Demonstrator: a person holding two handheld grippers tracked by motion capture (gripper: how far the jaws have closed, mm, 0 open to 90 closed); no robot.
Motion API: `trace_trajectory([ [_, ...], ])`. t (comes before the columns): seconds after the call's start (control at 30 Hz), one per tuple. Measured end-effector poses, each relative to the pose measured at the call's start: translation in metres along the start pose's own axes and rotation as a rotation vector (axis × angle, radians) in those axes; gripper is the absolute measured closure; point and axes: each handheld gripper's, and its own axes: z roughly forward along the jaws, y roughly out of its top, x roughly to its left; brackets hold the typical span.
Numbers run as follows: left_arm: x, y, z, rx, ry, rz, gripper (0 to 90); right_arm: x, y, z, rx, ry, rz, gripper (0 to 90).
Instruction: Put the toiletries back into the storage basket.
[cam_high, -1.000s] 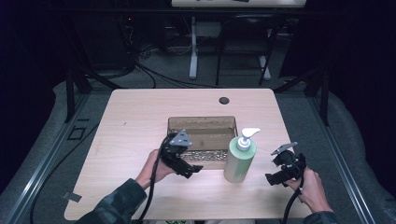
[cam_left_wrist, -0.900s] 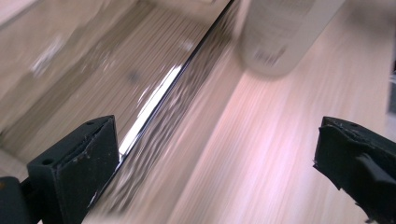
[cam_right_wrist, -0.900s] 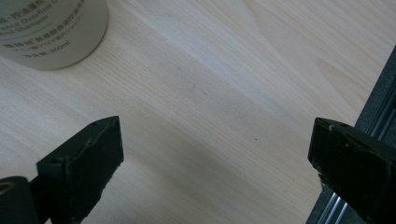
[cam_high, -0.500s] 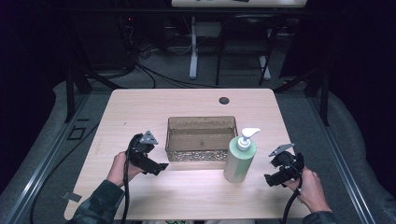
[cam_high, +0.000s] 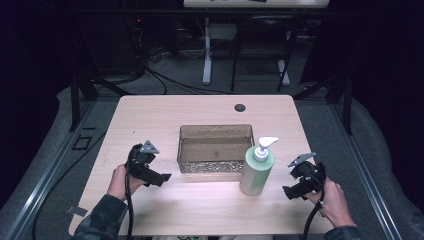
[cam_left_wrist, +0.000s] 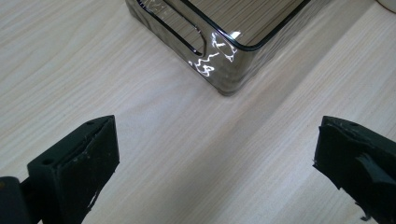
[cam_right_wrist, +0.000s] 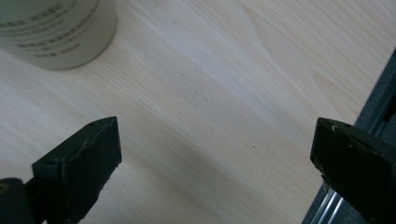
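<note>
A pale green pump bottle (cam_high: 257, 169) with a white pump head stands upright on the wooden table (cam_high: 165, 115), just right of a smoky transparent bin's (cam_high: 215, 148) front right corner. My left gripper (cam_high: 160, 178) is open, held low left of the bin; the bin's corner (cam_left_wrist: 224, 51) lies ahead of its wide-apart jaws. My right gripper (cam_high: 290, 192) is open to the right of the bottle, with nothing between its jaws. The bottle's base (cam_right_wrist: 56, 32) sits at the upper left of the right gripper view.
A small black round cap (cam_high: 240, 107) sits in the table near its far edge. The table's right edge and a metal rail (cam_right_wrist: 369, 140) lie close to my right gripper. Dark floor, cables and frame legs surround the table.
My left gripper has drawn back from the bottle, passing leftward in front of the bin to the left side of the table. The right gripper has hardly moved.
</note>
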Motion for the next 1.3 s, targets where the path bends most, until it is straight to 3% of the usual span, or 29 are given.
trace_trajectory([
  [0.13,0.002,-0.001,0.003,0.009,-0.009,-0.012,0.1,0.001,0.0,0.004,0.026,0.02,-0.011,0.2],
  [0.33,-0.002,0.001,0.0,-0.001,-0.013,-0.006,0.1,0.001,0.001,0.002,0.018,0.041,-0.029,0.0],
  [0.43,-0.004,0.002,0.001,0.003,-0.001,0.017,0.1,0.003,0.001,0.001,0.032,0.094,-0.059,0.0],
  [0.53,-0.001,0.002,0.004,0.011,-0.002,0.004,0.1,0.004,0.0,0.004,0.065,0.165,-0.085,0.0],
  [0.63,-0.001,0.002,0.003,0.016,0.001,0.002,0.1,0.005,0.002,0.003,0.07,0.152,-0.096,0.0],
  [0.77,-0.002,0.001,-0.001,0.007,0.043,0.013,0.1,0.007,0.007,-0.008,0.037,0.152,-0.099,0.0],
  [0.93,0.002,-0.001,0.002,0.014,0.031,-0.004,0.1,0.003,0.013,-0.021,0.009,0.166,-0.115,0.0],
  [1.13,0.002,-0.001,0.001,0.001,0.033,-0.001,0.1,-0.004,0.018,-0.029,0.023,0.174,-0.139,0.0],
  [1.3,0.001,-0.002,0.005,0.018,0.021,0.011,0.1,-0.008,0.025,-0.039,0.032,0.183,-0.171,0.0],
])
